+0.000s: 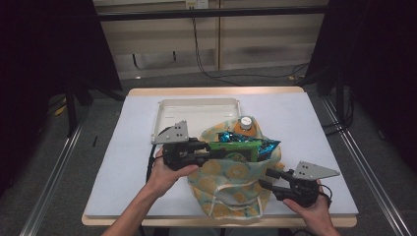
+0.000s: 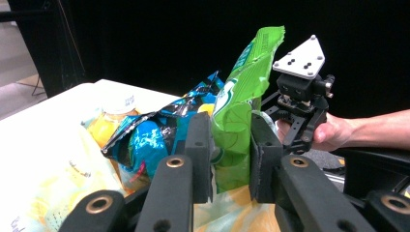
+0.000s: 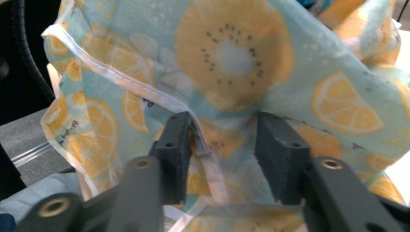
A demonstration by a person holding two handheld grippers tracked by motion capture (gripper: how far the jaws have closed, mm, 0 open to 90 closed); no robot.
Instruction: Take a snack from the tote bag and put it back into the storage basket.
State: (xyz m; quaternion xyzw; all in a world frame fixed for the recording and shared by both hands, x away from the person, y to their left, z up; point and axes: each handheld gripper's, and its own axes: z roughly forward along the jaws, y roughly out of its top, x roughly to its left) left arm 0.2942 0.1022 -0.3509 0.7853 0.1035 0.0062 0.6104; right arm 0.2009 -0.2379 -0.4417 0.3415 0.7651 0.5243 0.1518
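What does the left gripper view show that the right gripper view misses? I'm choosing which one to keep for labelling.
Left gripper view: its jaws closed on a green snack bag, a blue snack bag beside it, an orange drink bottle behind, and the right gripper held in a hand.

Right gripper view: a close look at the fruit-print bag's white-trimmed edge, with fabric lying between that gripper's parted jaws; whether it is clamped is unclear.

Both: the fruit-print fabric bag, seen in the left gripper view as cloth under the snacks.
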